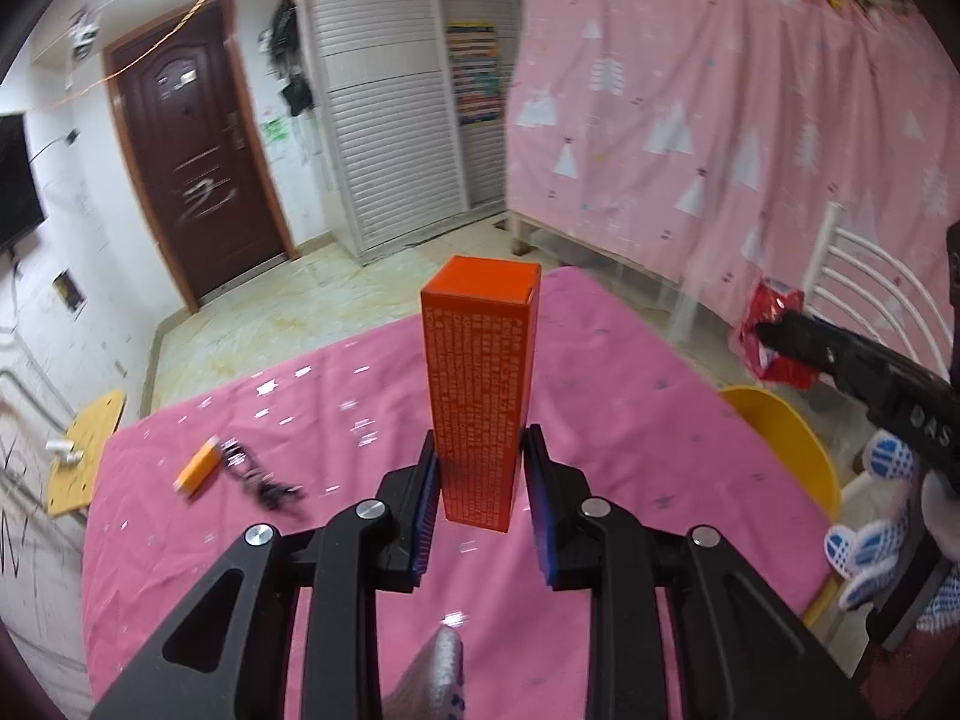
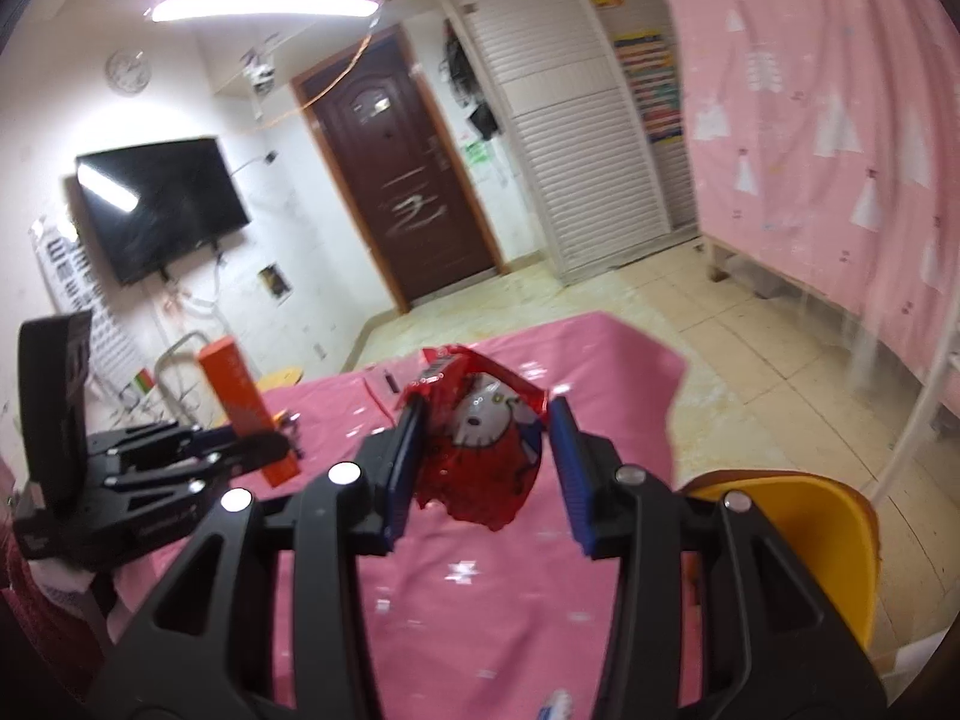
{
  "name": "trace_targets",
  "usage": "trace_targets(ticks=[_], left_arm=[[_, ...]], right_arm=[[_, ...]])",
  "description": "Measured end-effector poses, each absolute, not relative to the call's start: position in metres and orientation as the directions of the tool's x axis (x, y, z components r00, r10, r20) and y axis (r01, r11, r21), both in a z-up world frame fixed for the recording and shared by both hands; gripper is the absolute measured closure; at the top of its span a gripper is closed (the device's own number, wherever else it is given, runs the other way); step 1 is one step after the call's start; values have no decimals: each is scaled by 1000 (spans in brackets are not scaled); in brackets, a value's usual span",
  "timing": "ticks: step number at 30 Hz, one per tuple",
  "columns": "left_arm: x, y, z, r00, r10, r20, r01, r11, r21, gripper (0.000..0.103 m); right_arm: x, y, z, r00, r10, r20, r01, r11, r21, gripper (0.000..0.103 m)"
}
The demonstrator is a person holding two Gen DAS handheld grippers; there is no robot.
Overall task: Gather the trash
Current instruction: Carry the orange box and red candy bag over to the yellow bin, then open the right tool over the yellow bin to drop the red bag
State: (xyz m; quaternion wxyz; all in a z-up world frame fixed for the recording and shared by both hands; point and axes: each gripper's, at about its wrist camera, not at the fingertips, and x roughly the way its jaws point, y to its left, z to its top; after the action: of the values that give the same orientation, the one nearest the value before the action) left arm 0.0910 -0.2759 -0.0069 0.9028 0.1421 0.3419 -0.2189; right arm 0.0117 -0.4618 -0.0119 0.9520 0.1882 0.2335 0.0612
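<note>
My left gripper (image 1: 480, 450) is shut on a tall orange box (image 1: 480, 384) with white print, held upright above the pink table (image 1: 336, 420). The box also shows in the right wrist view (image 2: 240, 402), held by the left gripper (image 2: 264, 450). My right gripper (image 2: 486, 420) is shut on a crumpled red snack wrapper (image 2: 486, 444) with a white cat face, held above the table (image 2: 540, 570). In the left wrist view the right gripper (image 1: 774, 336) holds the wrapper (image 1: 774, 324) at the right, beyond the table's edge.
A small orange item (image 1: 198, 471) and a black cable (image 1: 258, 474) lie on the table's left part. A yellow chair (image 1: 786, 438) stands at the table's right side, also in the right wrist view (image 2: 798, 534). A wooden stool (image 1: 84, 456) stands left.
</note>
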Motion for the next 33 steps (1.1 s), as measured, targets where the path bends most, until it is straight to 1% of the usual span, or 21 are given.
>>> trace_targets(ticks=[8, 13, 15, 16, 18, 19, 20, 27, 29, 33], left_arm=[[71, -347, -10, 628, -349, -696, 596, 790, 142, 84], [59, -385, -13, 605, -372, -704, 647, 745, 162, 84], [54, -398, -12, 596, -384, -706, 664, 730, 163, 84], [52, -405, -12, 591, -389, -707, 673, 721, 165, 84], [50, -417, -12, 580, -398, -711, 688, 707, 165, 84], [49, -420, -12, 575, -401, -713, 693, 703, 164, 84], [48, -424, -13, 570, -403, -716, 698, 697, 163, 84], [56, -450, -23, 499, -431, -752, 734, 671, 103, 84], [57, -460, -27, 466, -454, -760, 748, 660, 65, 84], [57, -473, -32, 415, -506, -756, 768, 640, -6, 84]], right_arm=[[-16, -530, -15, 913, 97, -396, 86, 903, 420, 63], [-20, -555, -24, 905, 41, -423, 153, 896, 416, 63], [-19, -564, -32, 896, 40, -442, 168, 891, 422, 60], [-19, -567, -34, 893, 36, -449, 176, 890, 421, 57], [-17, -572, -41, 878, 7, -479, 213, 890, 403, 47], [-18, -576, -43, 875, 1, -484, 222, 888, 403, 38], [-19, -578, -45, 875, -1, -484, 227, 884, 408, 37], [-31, -597, -43, 895, -27, -445, 251, 857, 451, 36], [-36, -602, -42, 902, -44, -430, 263, 845, 465, 33], [-45, -613, -37, 914, -73, -398, 279, 827, 489, 32]])
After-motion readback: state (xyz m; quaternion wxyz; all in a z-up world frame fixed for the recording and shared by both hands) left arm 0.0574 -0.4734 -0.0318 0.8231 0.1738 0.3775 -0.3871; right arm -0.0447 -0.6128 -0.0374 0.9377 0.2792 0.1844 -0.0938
